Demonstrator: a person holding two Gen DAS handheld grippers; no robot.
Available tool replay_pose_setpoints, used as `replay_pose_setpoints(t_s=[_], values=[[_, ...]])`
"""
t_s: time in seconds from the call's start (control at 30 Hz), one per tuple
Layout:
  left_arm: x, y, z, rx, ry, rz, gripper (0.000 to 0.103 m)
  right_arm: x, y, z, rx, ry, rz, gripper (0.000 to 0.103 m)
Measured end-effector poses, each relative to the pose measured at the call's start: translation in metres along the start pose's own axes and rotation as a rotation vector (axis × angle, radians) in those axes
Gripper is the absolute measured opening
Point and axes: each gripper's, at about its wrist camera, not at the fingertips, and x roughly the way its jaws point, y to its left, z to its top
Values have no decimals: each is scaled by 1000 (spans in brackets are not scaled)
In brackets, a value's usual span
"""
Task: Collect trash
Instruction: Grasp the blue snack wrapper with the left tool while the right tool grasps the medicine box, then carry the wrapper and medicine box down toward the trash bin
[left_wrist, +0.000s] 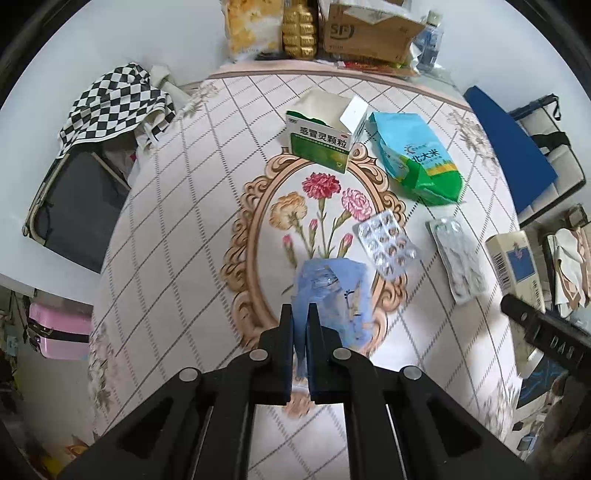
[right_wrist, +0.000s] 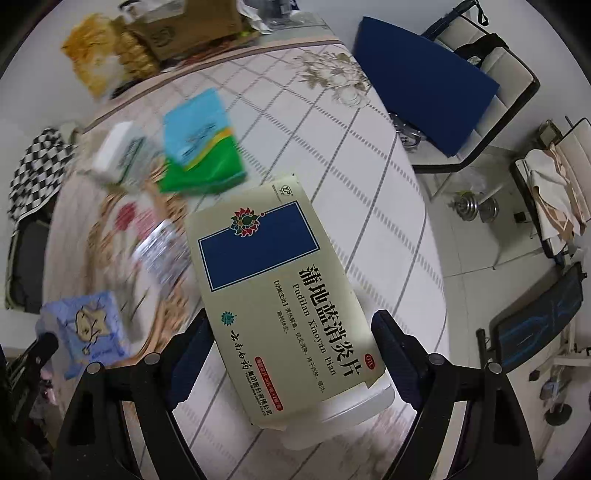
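Blue crinkled wrapper (left_wrist: 328, 291) hangs pinched between the closed fingers of my left gripper (left_wrist: 302, 314), while my right gripper (right_wrist: 291, 332) stands wide with its pads clamped on the sides of a cream medicine box (right_wrist: 273, 295). Beneath lies a flowered tablecloth (left_wrist: 177, 229) bearing two blister packs (left_wrist: 388, 243), a green box (left_wrist: 321, 144) farther off and a rice bag (left_wrist: 417, 158) to its right. Beyond the right edge, a chair with a blue cushion (right_wrist: 421, 88) stands on white floor tiles (right_wrist: 469, 240).
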Motion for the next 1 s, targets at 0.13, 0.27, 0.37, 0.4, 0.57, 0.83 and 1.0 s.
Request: replay_pose_setpoints(t_s=[0.13,0.27,0.37,0.4,0.57,0.83,1.0], values=[[-30,18,-32,17,-33,-16,3,-31,14,-53,0,-13,26,86],[-66,45,-72,35,-79,-45,3,-63,34,-112,-1,-31,45,86],[-90,66,-103,57,-118,-64,3,-87,49,-160,-1,-61,42,85],[-99,75,-116,66,-129,-69,3,-95,54,-174,2,-68,40,85],[-129,119,-181,98,-143,-104,3,-134,76,-270,46,-97,41,83],[-108,172,-284,95,20,-169,3,-130,102,-411,102,8,123,42],[-23,182,-362,18,222,-202,3,-61,94,-492,171,143,316,43]])
